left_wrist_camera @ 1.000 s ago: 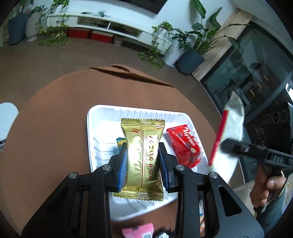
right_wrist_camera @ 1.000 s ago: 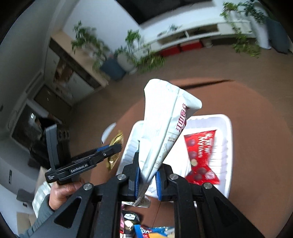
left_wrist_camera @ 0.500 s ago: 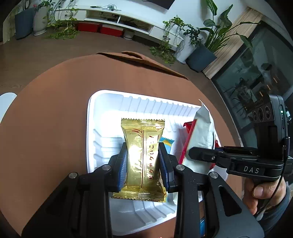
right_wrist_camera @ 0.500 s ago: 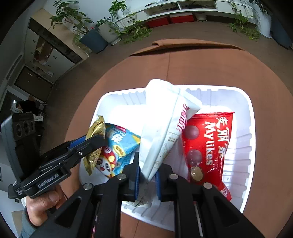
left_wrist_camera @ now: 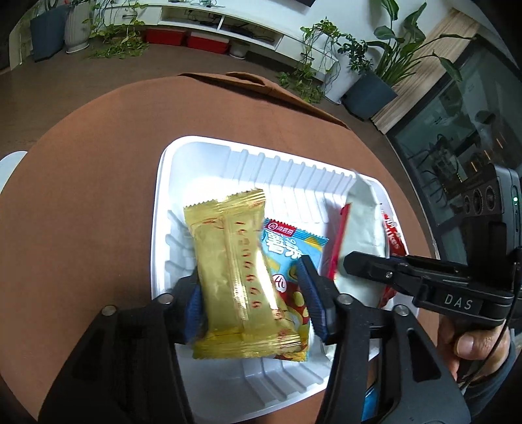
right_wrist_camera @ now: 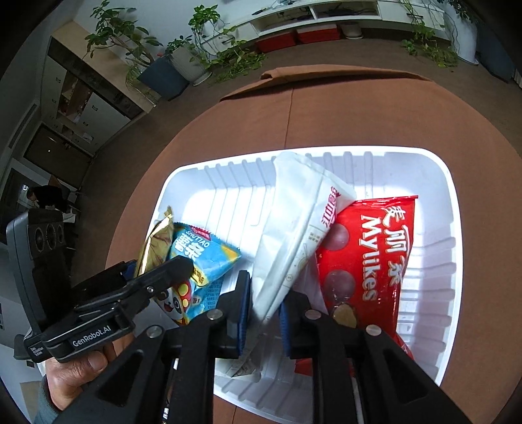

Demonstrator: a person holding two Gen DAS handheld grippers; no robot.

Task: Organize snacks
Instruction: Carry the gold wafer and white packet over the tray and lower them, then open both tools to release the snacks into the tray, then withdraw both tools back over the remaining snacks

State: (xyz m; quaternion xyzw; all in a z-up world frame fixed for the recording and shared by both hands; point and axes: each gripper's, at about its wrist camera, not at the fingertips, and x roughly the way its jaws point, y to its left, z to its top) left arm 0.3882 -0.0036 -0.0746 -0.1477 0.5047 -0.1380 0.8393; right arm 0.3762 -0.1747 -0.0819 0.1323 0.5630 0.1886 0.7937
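Note:
A white ribbed tray (left_wrist_camera: 248, 169) (right_wrist_camera: 434, 261) sits on a round brown table. In it lie a blue snack packet (left_wrist_camera: 293, 248) (right_wrist_camera: 202, 257) and a red Mylikes packet (right_wrist_camera: 368, 257) (left_wrist_camera: 393, 239). My left gripper (left_wrist_camera: 254, 305) has opened; the gold packet (left_wrist_camera: 238, 277) (right_wrist_camera: 156, 241) lies tilted between its jaws over the blue packet. My right gripper (right_wrist_camera: 265, 303) (left_wrist_camera: 359, 261) has widened around the white packet (right_wrist_camera: 293, 228) (left_wrist_camera: 362, 228), which stands upright in the tray between the blue and red packets.
The brown table (left_wrist_camera: 81, 195) (right_wrist_camera: 359, 111) extends round the tray. A white stool edge (left_wrist_camera: 8, 166) shows at the left. Potted plants (left_wrist_camera: 368, 88) and a low white shelf (left_wrist_camera: 228, 19) stand beyond. More packets peek below the tray's near edge (left_wrist_camera: 372, 401).
Both grippers moved down into the tray. The left jaws opened and the gold packet tipped onto the blue packet. The right jaws widened around the white packet.

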